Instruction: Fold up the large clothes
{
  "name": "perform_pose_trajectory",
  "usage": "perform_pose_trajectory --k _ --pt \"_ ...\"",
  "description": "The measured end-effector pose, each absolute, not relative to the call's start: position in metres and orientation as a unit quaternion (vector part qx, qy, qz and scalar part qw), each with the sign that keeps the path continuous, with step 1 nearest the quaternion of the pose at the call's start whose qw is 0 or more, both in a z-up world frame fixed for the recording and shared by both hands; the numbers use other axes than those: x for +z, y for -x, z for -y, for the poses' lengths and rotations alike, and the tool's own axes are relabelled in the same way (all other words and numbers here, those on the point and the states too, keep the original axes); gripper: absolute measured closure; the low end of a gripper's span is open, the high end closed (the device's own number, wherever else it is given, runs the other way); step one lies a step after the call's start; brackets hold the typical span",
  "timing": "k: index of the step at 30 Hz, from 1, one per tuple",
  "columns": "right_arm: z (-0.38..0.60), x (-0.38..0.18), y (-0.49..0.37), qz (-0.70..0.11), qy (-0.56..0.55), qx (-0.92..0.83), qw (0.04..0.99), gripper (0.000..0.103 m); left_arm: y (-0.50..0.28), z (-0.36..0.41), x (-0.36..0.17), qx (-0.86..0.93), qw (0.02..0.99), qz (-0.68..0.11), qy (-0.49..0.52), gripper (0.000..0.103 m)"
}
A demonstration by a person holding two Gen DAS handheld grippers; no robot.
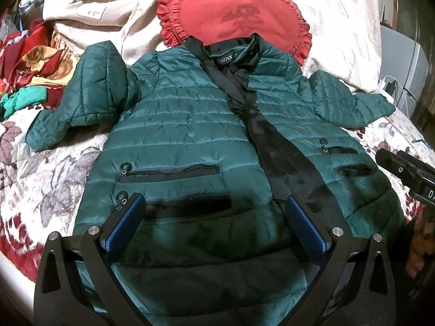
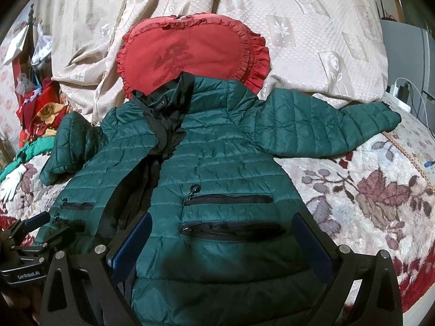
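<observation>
A dark green quilted puffer jacket point(image 1: 190, 125) lies face up and unzipped on the bed, collar away from me, black lining showing down the middle. Its left sleeve point(image 1: 78, 97) is bent beside the body; its right sleeve point(image 2: 326, 125) stretches out to the right. My left gripper point(image 1: 214, 209) is open, hovering over the jacket's left front panel near the pockets. My right gripper point(image 2: 223, 228) is open over the right front panel point(image 2: 223, 179), by its zip pockets. Each gripper shows at the edge of the other's view: the right one point(image 1: 402, 168), the left one point(image 2: 35, 225).
A red ruffled heart cushion point(image 1: 233, 11) sits behind the collar against cream pillows point(image 2: 312, 32). Colourful clothes point(image 1: 35, 68) are piled at far left. The floral bedspread point(image 2: 367, 190) lies under it all. A charger and cables point(image 2: 402, 89) sit at far right.
</observation>
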State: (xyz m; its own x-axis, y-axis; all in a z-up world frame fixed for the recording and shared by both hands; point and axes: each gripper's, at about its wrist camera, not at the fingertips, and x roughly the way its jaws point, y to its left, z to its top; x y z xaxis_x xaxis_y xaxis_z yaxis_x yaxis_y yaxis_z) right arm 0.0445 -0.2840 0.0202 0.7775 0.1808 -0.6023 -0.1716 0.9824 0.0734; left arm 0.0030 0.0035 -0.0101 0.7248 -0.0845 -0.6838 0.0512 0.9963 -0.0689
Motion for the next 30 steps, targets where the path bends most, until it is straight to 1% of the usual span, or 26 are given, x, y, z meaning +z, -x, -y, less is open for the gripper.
perform_pose_trajectory --k 19,23,26,30 --pt "0.271 0.013 -0.04 -0.303 0.0 0.134 0.943 0.001 -0.003 -0.003 -0.012 -0.036 0.927 -0.372 0.018 0.0" --pt "0.269 0.015 -0.036 -0.286 -0.002 0.135 0.949 0.001 -0.004 -0.005 -0.012 -0.035 0.927 -0.372 0.023 0.0" --pt "0.27 0.015 -0.037 -0.289 0.01 0.125 0.949 0.001 -0.004 -0.007 -0.011 -0.034 0.927 -0.372 0.028 0.0" --pt "0.275 0.015 -0.038 -0.293 -0.004 0.129 0.947 0.001 -0.005 -0.011 -0.01 -0.023 0.927 -0.372 0.038 0.0"
